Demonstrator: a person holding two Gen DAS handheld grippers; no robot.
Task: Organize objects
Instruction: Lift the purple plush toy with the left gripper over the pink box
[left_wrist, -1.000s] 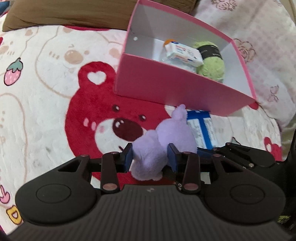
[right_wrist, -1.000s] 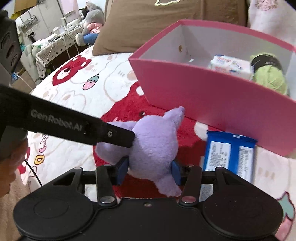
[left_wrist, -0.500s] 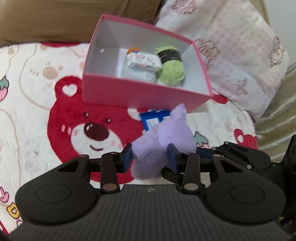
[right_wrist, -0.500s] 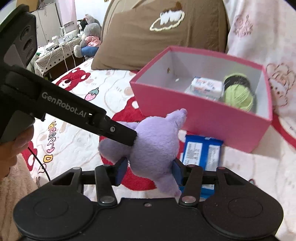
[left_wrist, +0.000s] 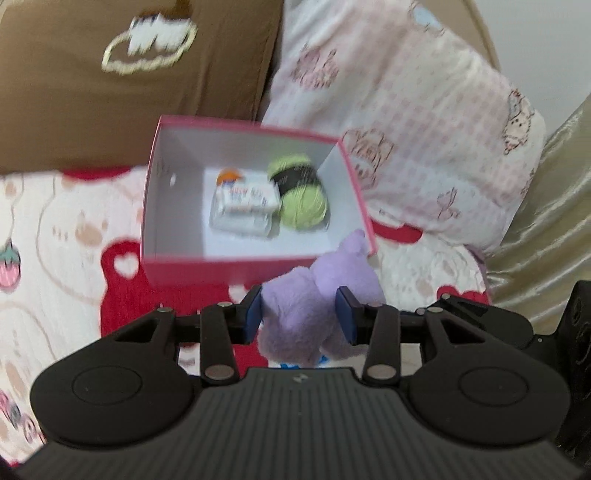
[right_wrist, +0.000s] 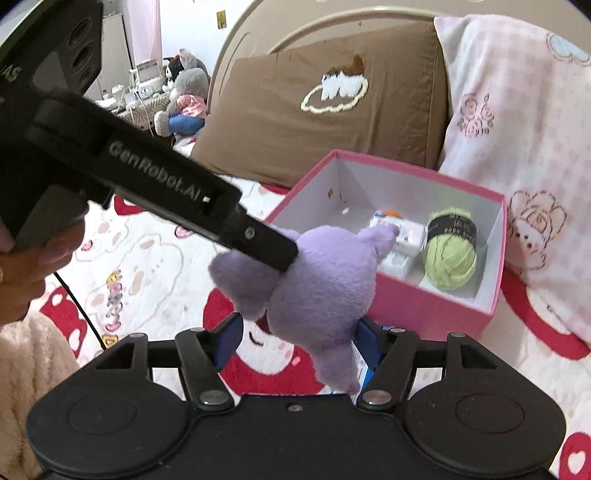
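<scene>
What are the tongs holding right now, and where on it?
The left tongs pinch the purple plush toy across its body; the right tongs' jaws are opening around it.

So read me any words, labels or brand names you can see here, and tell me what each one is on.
"GenRobot.AI": white lettering on the left claw's black arm.
"AS": partial letters on the black housing behind it.
White packet in the pink box: print too blurred.
Green yarn band: lettering too small.
</scene>
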